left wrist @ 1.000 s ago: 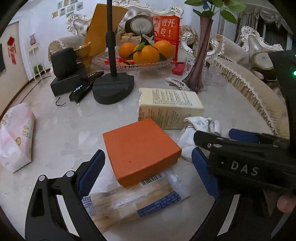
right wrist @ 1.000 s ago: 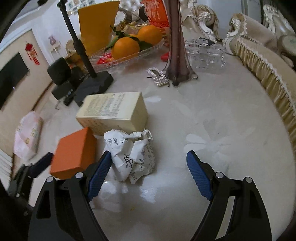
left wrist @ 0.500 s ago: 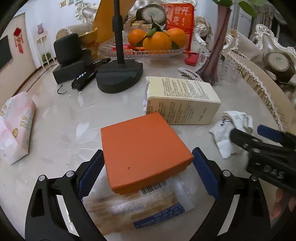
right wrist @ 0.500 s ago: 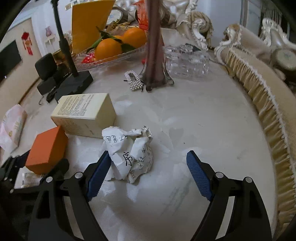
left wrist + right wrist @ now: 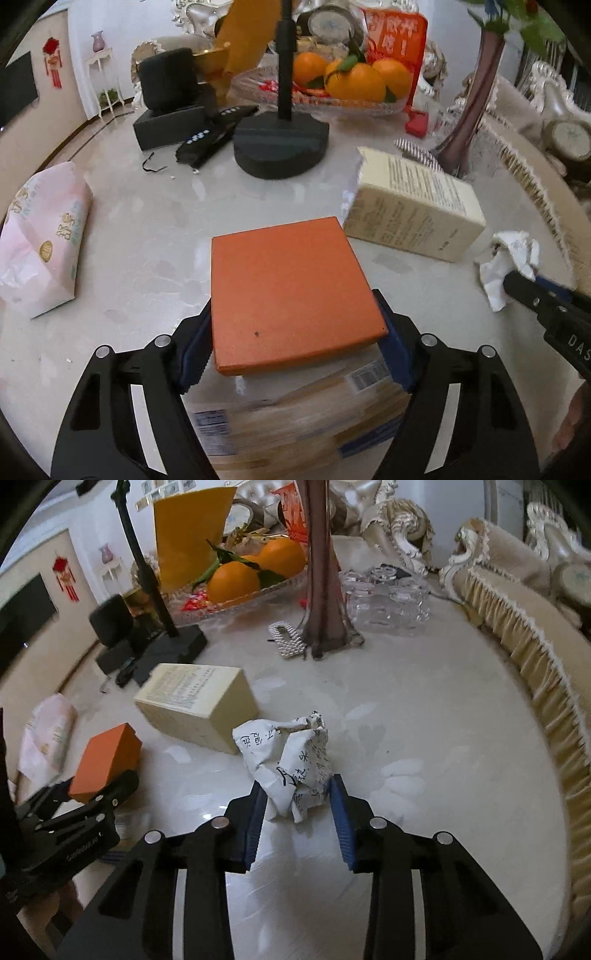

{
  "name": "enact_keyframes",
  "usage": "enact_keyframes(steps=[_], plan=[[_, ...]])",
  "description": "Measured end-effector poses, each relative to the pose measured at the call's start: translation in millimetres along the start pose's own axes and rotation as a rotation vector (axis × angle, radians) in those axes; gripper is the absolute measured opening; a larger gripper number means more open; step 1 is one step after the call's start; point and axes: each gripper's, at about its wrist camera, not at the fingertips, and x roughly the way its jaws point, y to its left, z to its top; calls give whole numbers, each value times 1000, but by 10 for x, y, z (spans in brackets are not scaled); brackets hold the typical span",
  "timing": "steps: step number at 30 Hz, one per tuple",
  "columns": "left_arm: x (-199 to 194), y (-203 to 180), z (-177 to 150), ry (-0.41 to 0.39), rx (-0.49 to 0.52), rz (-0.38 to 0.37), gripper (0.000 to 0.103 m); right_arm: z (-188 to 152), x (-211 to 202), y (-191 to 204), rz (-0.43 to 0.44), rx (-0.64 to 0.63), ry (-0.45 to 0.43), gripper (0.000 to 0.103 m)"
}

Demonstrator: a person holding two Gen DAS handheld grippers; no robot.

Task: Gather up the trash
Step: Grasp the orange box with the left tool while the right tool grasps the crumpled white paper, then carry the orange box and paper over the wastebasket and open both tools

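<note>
My left gripper is shut on an orange box, its blue pads pressed on the box's two sides. A clear wrapper of wooden sticks lies under the box. My right gripper is shut on a crumpled printed paper ball on the marble table. The paper ball also shows in the left wrist view, and the orange box in the right wrist view. A cream carton lies on its side between them.
A black stand base, a remote, a black box, a glass fruit tray with oranges, a purple vase and glassware stand at the back. A pink tissue pack lies left.
Both grippers moved forward and closed. The left one closed on the orange box, the right one on the paper ball.
</note>
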Motion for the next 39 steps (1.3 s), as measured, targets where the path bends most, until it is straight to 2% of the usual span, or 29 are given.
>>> enact_keyframes(steps=[5, 8, 11, 14, 18, 21, 27, 29, 33, 35, 36, 38, 39], plan=[[-326, 119, -18, -79, 25, 1, 76, -65, -183, 49, 32, 18, -25, 32], [-711, 167, -110, -149, 69, 9, 76, -130, -373, 107, 51, 16, -53, 32], [-1053, 207, -247, -197, 94, 10, 76, -308, -644, 166, 85, 3, -86, 32], [-1467, 222, -503, -245, 135, 26, 76, -622, -970, 226, 120, -20, -123, 32], [-2008, 247, -1045, -281, 171, 13, 76, -1142, -1422, 299, 162, -61, -166, 32], [-2343, 270, -1496, -281, 186, -3, 76, -1667, -1830, 319, 202, -81, -182, 32], [-3015, 275, -2542, -277, 239, -91, 76, -2610, -2534, 351, 252, -164, -180, 32], [-3217, 264, -2972, -262, 268, -111, 76, -2896, -2711, 336, 277, -173, -162, 32], [-3330, 259, -3675, -157, 266, -200, 76, -3436, -2826, 300, 349, -161, -46, 32], [-3251, 192, -4004, -79, 287, -207, 76, -3710, -2773, 289, 337, -157, 28, 32], [-3160, 140, -4182, -31, 309, -233, 76, -3829, -2700, 272, 334, -151, 69, 32], [-2916, 63, -4442, 60, 342, -265, 76, -3976, -2502, 239, 323, -128, 135, 32], [-2803, 28, -4497, 82, 359, -275, 76, -4060, -2298, 208, 290, -121, 183, 32]])
